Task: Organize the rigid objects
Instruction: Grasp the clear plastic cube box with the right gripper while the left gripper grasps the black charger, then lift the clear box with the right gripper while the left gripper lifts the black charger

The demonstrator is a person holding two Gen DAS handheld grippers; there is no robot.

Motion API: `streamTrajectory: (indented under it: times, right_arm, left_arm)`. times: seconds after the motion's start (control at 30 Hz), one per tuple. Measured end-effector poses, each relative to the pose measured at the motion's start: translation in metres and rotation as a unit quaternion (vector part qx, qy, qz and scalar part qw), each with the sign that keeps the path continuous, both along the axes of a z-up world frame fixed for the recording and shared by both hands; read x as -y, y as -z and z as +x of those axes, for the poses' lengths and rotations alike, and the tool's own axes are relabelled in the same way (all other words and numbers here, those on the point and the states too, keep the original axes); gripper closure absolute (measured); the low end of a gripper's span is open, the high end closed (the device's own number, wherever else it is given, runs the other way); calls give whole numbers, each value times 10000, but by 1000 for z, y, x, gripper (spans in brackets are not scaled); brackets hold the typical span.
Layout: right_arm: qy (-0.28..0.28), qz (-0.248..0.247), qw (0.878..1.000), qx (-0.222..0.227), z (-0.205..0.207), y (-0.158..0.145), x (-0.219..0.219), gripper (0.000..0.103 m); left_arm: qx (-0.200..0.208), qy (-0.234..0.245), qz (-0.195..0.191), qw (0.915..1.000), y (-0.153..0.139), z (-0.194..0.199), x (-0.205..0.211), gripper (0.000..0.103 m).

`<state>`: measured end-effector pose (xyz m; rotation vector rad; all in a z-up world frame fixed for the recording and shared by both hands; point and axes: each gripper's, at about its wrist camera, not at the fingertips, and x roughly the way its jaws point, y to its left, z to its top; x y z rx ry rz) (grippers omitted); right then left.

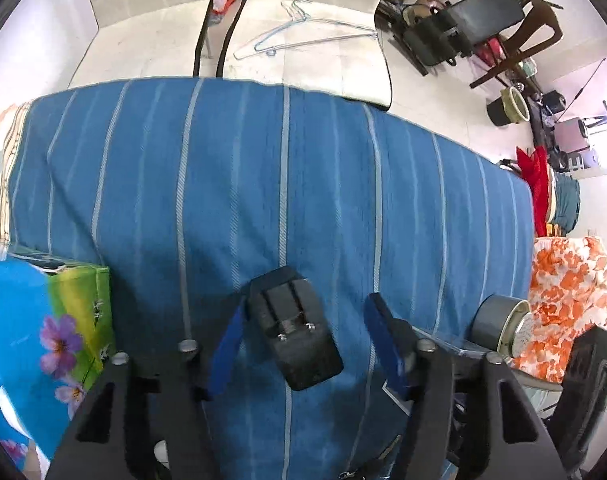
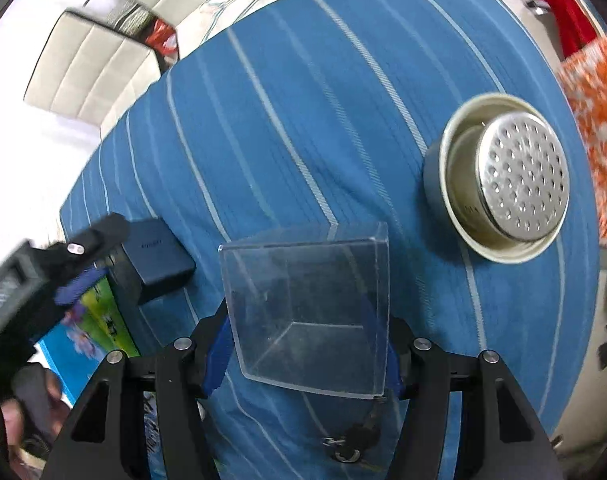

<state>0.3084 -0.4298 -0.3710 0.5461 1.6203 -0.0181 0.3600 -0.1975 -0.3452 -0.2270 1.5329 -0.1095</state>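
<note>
The clear, square-sided plastic box [image 2: 307, 312] sits open-mouthed on the blue cloth with pale stripes [image 2: 303, 120], and the right gripper [image 2: 305, 344] has its blue pads against two opposite walls, so it looks pinched rather than merely straddled. Just left of it lies the black plug-in charger block [image 1: 293, 332]; the left gripper [image 1: 303, 344] hangs over it with the near pad touching one side and the far pad standing clear, so the jaws are spread about it, not yet pinching. By my reading the step in hand is a paired pick-up: box steadied on one side, charger about to be seized on the other, probably to go into the box. The next move calls for the left jaws to close squarely on the charger's flanks, clear of its metal prongs, then lift without dragging the cloth. A bunch of keys [image 2: 349, 442] lies below the box. Farther right stands a grey metal cup holding a perforated strainer [image 2: 499, 178]. At the left edge is a blue-and-green flowered carton [image 1: 35, 340]; its lettering, like the faint mark on the charger, is too blurred to read.
</note>
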Motion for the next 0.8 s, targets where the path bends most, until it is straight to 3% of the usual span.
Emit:
streamTrajectory:
  times: [0.07, 0.27, 0.4, 0.7, 0.8]
  right_arm:
    - [54, 50, 10000, -46, -3, 0, 6, 40]
    - [-241, -50, 9996, -162, -3, -2, 10, 39]
    - [-433, -233, 9987, -162, 2, -3, 0, 39]
    - [-942, -338, 9945, -311, -19, -6, -25, 40]
    - [-1092, -334, 9929, -334, -34, -7, -28, 40]
  left_arm:
    - [36, 67, 186, 9998, 5, 1, 1, 62]
    - [-69, 410, 477, 9980, 27, 5, 7, 68]
    - [-59, 619, 517, 9967, 22, -3, 9, 71]
    - [248, 1430, 997, 9844, -5, -83, 18, 75]
    - [246, 1546, 965, 9829, -6, -104, 19, 74]
